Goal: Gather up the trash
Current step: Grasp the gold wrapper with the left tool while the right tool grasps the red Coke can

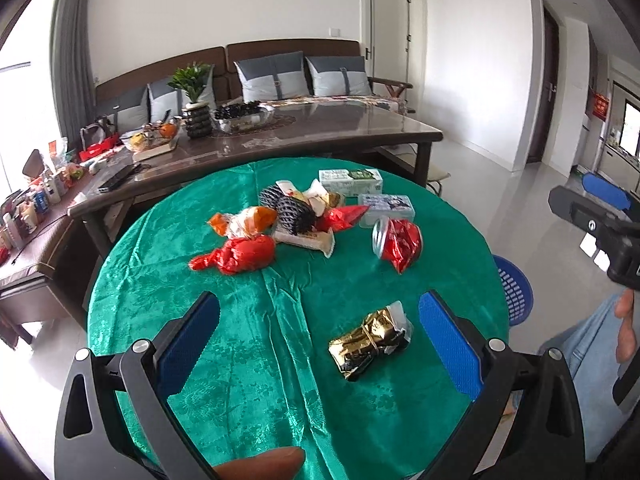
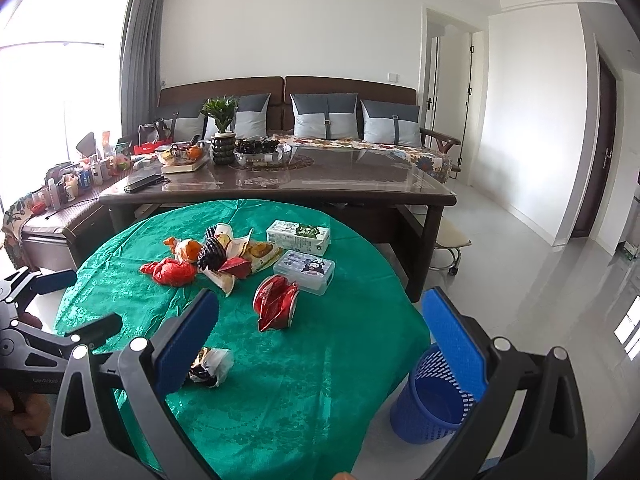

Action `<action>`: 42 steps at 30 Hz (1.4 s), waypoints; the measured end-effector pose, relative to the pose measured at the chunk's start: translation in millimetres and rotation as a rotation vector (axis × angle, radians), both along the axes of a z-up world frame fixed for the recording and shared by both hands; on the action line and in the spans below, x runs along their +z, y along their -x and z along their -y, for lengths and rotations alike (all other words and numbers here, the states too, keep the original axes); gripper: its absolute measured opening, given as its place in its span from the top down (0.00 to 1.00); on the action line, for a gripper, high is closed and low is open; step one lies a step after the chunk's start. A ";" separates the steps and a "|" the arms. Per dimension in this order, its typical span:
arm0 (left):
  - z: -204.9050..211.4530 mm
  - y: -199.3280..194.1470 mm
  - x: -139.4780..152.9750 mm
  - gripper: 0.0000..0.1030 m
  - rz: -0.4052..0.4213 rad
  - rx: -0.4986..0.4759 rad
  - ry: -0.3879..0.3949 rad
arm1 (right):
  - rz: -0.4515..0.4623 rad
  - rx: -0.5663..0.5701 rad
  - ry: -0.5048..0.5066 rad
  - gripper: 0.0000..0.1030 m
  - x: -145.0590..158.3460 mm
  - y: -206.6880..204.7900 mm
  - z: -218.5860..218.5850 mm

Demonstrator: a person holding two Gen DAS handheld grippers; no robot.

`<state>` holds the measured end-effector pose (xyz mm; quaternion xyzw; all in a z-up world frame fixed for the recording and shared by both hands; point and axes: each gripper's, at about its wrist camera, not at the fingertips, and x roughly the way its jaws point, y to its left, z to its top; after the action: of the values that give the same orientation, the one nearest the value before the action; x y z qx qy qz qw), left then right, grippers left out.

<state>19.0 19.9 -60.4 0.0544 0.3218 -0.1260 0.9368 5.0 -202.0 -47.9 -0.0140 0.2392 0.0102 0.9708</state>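
On the round table under a green cloth (image 1: 160, 264) lies a crumpled gold wrapper (image 1: 370, 344), between the fingers of my open left gripper (image 1: 320, 340) and nearer its right finger. Farther off lie a crushed red can (image 1: 398, 240), a red plastic bag (image 1: 240, 258), and a pile of wrappers with black foam netting (image 1: 290, 210). My right gripper (image 2: 322, 340) hangs open over the table's right edge with nothing between its fingers. Its left finger partly hides the gold wrapper (image 2: 214, 368). The red can (image 2: 276, 304) lies ahead. A blue basket (image 2: 432, 396) stands on the floor below.
A milk carton (image 1: 352, 180) and a clear plastic box (image 1: 386, 204) sit at the table's far side. Behind stands a dark coffee table (image 1: 320, 136) with a plant and bowls, then a sofa. The blue basket (image 1: 516, 292) is to the table's right, on pale tiled floor.
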 end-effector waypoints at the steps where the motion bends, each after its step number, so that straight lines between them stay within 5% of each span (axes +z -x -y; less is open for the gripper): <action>1: 1.1 -3.3 -5.5 0.04 -0.025 -0.037 0.002 | -0.002 -0.003 0.001 0.04 -0.2 0.3 0.6; 11: 22.5 -50.2 -65.2 0.04 -0.241 -0.264 -0.056 | -0.051 -0.010 -0.004 0.04 -9.2 -8.1 8.4; 19: 49.8 -80.3 -98.0 0.04 -0.297 -0.494 -0.139 | -0.143 0.008 -0.044 0.04 -27.3 -29.9 19.7; 24: 61.1 -81.6 -107.0 0.43 -0.324 -0.560 -0.160 | -0.256 0.058 -0.096 0.04 -50.4 -60.2 19.7; 28: 53.1 -81.6 -106.6 0.55 -0.331 -0.537 -0.090 | -0.325 0.094 -0.140 0.04 -66.9 -81.3 12.8; 34: 15.7 -83.1 -101.8 0.58 -0.357 -0.310 0.024 | -0.376 0.134 -0.200 0.04 -86.3 -128.1 -10.8; 42: 5.4 -84.8 -93.6 0.58 -0.342 -0.073 0.024 | -0.436 0.004 -0.201 0.05 -109.6 -192.1 -40.5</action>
<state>103.8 14.5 -154.0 0.0328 0.4727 -0.1713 0.8638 197.0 -161.5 -157.5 0.0845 0.4410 0.0387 0.8927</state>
